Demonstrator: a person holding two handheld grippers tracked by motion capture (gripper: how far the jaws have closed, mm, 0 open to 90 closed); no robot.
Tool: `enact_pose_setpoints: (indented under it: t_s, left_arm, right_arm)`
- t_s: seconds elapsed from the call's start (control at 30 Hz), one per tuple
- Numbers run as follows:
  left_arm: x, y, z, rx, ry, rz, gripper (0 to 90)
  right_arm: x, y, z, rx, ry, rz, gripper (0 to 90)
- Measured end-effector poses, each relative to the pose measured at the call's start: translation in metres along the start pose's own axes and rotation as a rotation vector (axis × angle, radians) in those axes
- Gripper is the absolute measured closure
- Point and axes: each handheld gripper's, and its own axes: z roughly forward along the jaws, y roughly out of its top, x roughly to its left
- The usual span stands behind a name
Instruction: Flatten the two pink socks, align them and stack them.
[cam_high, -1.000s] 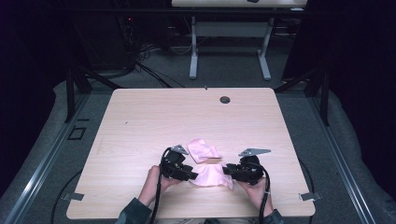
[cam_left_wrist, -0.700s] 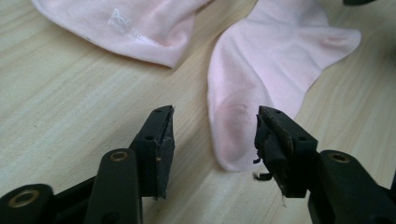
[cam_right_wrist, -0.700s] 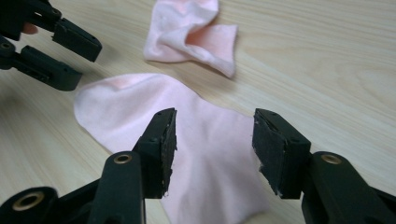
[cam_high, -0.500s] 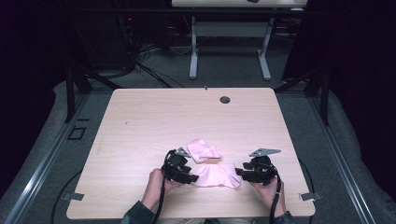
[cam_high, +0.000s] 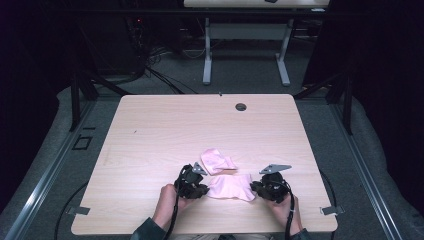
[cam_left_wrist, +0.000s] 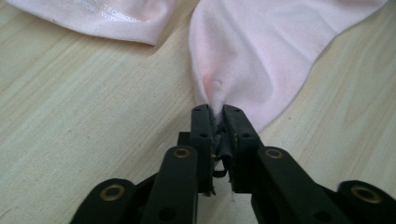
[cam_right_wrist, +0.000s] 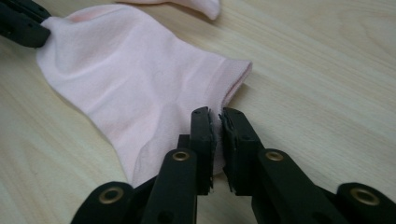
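Near edge of the counter (cam_high: 150, 130): pink sock (cam_high: 231, 187) lying flat, stretched between left gripper (cam_high: 199, 189) pinching one end and right gripper (cam_high: 256, 189) pinching its other edge. Just beyond: second pink sock (cam_high: 216, 160), crumpled.

- A lab or test room is showing here, dim and bare.
- A plain wooden table (cam_high: 165, 130) is standing on grey carpet (cam_high: 60, 150).
- Cables (cam_high: 155, 75) are trailing over the floor behind it.
- Another table's metal legs (cam_high: 207, 55) are rising at the back.
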Motion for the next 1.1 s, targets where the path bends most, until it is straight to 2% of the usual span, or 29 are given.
enact_pose_setpoints:
  t_s: [0.03,0.1,0.27,0.4,0.53,0.63,0.67,0.7,0.73,0.77,0.8,0.83,0.87,0.9,0.93,0.97,1.0,1.03,1.1]
  left_arm:
    - [0.0,-0.001,-0.001,-0.005,-0.001,-0.001,85.1]
    - [0.001,-0.006,-0.004,-0.014,-0.016,-0.017,85.7]
    - [-0.001,-0.014,-0.014,-0.03,-0.027,-0.026,85.6]
    - [-0.007,-0.027,-0.023,-0.044,-0.045,-0.043,85.5]
    - [-0.014,-0.041,-0.027,-0.041,-0.057,-0.049,85.3]
    - [-0.016,-0.048,-0.028,-0.033,-0.054,-0.056,84.9]
    - [-0.016,-0.05,-0.028,-0.035,-0.058,-0.064,84.5]
    - [-0.014,-0.051,-0.028,-0.034,-0.054,-0.067,81.9]
    - [-0.014,-0.051,-0.028,-0.034,-0.054,-0.067,77.4]
    - [-0.013,-0.051,-0.029,-0.028,-0.051,-0.065,77.4]
    - [-0.012,-0.05,-0.03,-0.023,-0.044,-0.062,72.4]
    - [-0.011,-0.048,-0.033,-0.031,-0.038,-0.071,59.8]
    - [-0.011,-0.048,-0.033,-0.031,-0.038,-0.071,56.3]
    - [-0.01,-0.047,-0.034,-0.035,-0.032,-0.07,49.5]
    - [-0.008,-0.046,-0.036,-0.041,-0.025,-0.072,49.5]
    - [-0.007,-0.044,-0.038,-0.046,-0.017,-0.075,37.3]
    - [-0.006,-0.043,-0.04,-0.056,-0.012,-0.074,37.3]
    - [-0.002,-0.041,-0.044,-0.072,-0.003,-0.073,28.3]
    - [0.002,-0.038,-0.048,-0.091,0.013,-0.071,22.0]
  right_arm:
    - [0.002,0.0,0.0,-0.006,0.0,-0.001,84.2]
    - [0.003,-0.001,-0.004,-0.012,0.044,0.011,84.4]
    - [0.007,0.0,-0.016,-0.05,0.076,0.004,84.4]
    - [0.014,-0.002,-0.023,-0.029,0.091,-0.019,84.1]
    - [0.022,-0.01,-0.019,0.001,0.103,-0.039,83.8]
    - [0.025,-0.015,-0.019,0.0,0.094,-0.045,83.2]
    - [0.026,-0.016,-0.019,0.004,0.105,-0.042,82.1]
    - [0.027,-0.017,-0.017,0.009,0.091,-0.05,77.2]
    - [0.027,-0.017,-0.017,0.009,0.091,-0.05,77.2]
    - [0.026,-0.018,-0.017,0.005,0.094,-0.051,73.4]
    - [0.025,-0.018,-0.016,0.0,0.105,-0.053,68.8]
    - [0.022,-0.017,-0.018,-0.022,0.109,-0.056,61.3]
    - [0.022,-0.017,-0.018,-0.022,0.109,-0.056,61.3]
    - [0.018,-0.016,-0.023,-0.051,0.106,-0.057,54.6]
    - [0.018,-0.016,-0.023,-0.051,0.106,-0.057,54.6]
    - [0.014,-0.014,-0.026,-0.086,0.101,-0.051,46.7]
    - [0.014,-0.014,-0.026,-0.086,0.101,-0.051,46.7]
    - [0.009,-0.011,-0.031,-0.1,0.09,-0.05,38.5]
    - [0.005,-0.008,-0.032,-0.108,0.084,-0.055,34.0]
